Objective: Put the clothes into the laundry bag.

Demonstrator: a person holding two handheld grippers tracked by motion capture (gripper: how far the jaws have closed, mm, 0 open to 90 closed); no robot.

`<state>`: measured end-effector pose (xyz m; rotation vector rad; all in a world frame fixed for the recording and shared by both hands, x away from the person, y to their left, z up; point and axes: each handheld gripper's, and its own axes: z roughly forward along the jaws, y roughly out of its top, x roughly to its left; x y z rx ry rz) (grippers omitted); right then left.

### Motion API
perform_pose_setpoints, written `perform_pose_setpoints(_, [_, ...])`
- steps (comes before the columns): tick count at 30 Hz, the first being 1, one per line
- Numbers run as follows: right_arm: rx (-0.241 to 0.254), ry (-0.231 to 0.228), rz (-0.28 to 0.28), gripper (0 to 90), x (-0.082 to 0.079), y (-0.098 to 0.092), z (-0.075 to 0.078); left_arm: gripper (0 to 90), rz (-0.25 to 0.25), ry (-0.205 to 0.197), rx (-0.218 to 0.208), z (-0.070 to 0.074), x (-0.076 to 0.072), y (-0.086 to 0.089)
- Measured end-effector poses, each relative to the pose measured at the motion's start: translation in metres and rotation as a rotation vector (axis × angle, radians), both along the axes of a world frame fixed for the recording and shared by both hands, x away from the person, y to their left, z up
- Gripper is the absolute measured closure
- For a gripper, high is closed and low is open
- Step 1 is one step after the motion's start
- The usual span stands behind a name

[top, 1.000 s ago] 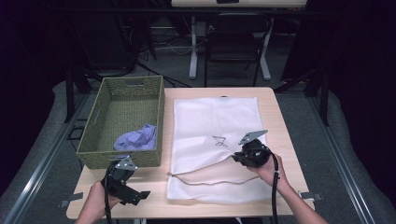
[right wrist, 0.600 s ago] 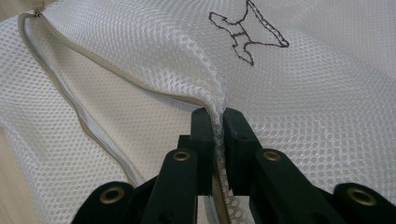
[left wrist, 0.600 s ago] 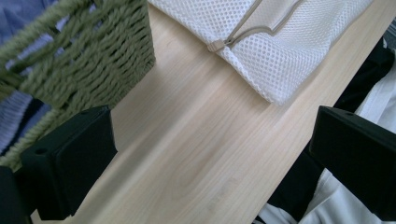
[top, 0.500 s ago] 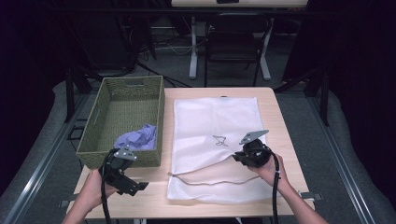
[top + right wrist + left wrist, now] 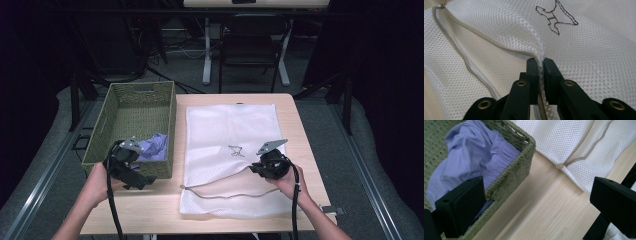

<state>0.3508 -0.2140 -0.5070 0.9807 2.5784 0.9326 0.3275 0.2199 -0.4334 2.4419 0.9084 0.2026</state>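
- At the near edge of the pale wooden counter [image 5: 150, 210], the person's two forearms come in, each hand carrying a black two-jaw gripper with a trailing cable
- The right gripper [image 5: 256, 169] sits low over the near right part of the white mesh laundry bag [image 5: 230, 135]; in the right gripper view its jaws are closed tight on a pinched fold of the mesh [image 5: 540, 65] just beside the beige zipper line, lifting that upper layer a little off the layer below
- The bag's zipper [image 5: 225, 194] runs across its near end as a long gap, with the zipper end [image 5: 559, 166] lying on the counter near the basket's corner
- The left gripper [image 5: 131, 170] is held above the near right corner of the olive-green woven rectangular basket [image 5: 115, 107]; in the left gripper view its jaws stand wide apart with nothing between the pads, one over the basket's corner and one over the counter by the bag
- A crumpled lavender cloth garment [image 5: 152, 147] lies inside the basket, bunched in its near right corner against the wall, just beyond the left gripper
- A small dark embroidered figure [image 5: 236, 150] marks the middle of the bag, which lies flat on the right half of the counter, close beside the basket
- Beyond the counter, a dark chair [image 5: 250, 45] stands on the grey floor
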Motion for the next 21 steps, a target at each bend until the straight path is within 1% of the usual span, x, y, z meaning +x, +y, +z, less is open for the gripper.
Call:
perform_pose_setpoints(1, [0.000,-0.001,0.000,84.1,0.000,0.000,0.000,0.2,0.004,-0.013,0.003,0.001,0.002,-0.001])
perform_pose_setpoints(2, [0.001,-0.001,0.001,84.1,0.000,0.000,0.000,0.3,0.004,-0.010,0.007,0.003,0.004,-0.001])
perform_pose_setpoints(3, [0.002,-0.001,0.000,84.1,0.000,0.000,0.000,0.4,-0.001,-0.013,0.021,0.006,0.009,-0.002])
perform_pose_setpoints(5, [0.003,0.000,0.000,84.1,0.000,0.000,0.000,0.5,-0.002,-0.018,0.027,0.008,0.012,-0.002])
perform_pose_setpoints(8, [0.002,0.002,-0.002,84.1,0.000,0.000,0.000,0.3,-0.002,-0.040,0.033,0.011,0.019,-0.003])
perform_pose_setpoints(9, [0.001,0.001,-0.001,84.0,0.000,-0.001,0.000,0.2,-0.005,-0.056,0.041,0.014,0.022,-0.003])
perform_pose_setpoints(11, [-0.002,0.001,0.002,84.1,0.000,-0.001,0.000,0.2,-0.011,-0.064,0.037,0.018,0.026,-0.003])
perform_pose_setpoints(13, [-0.005,0.000,0.003,84.1,0.000,-0.001,-0.001,0.1,0.004,-0.081,0.040,0.020,0.030,-0.002])
perform_pose_setpoints(16, [-0.007,0.000,0.003,84.1,0.000,-0.002,-0.001,0.1,0.014,-0.075,0.049,0.022,0.039,0.000])
perform_pose_setpoints(19, [-0.010,-0.006,0.003,84.1,-0.001,-0.002,-0.001,0.1,0.041,-0.079,0.056,0.022,0.047,0.003])
perform_pose_setpoints(21, [-0.001,-0.005,-0.006,84.1,-0.001,-0.002,0.000,0.2,0.051,-0.072,0.057,0.021,0.053,0.006])
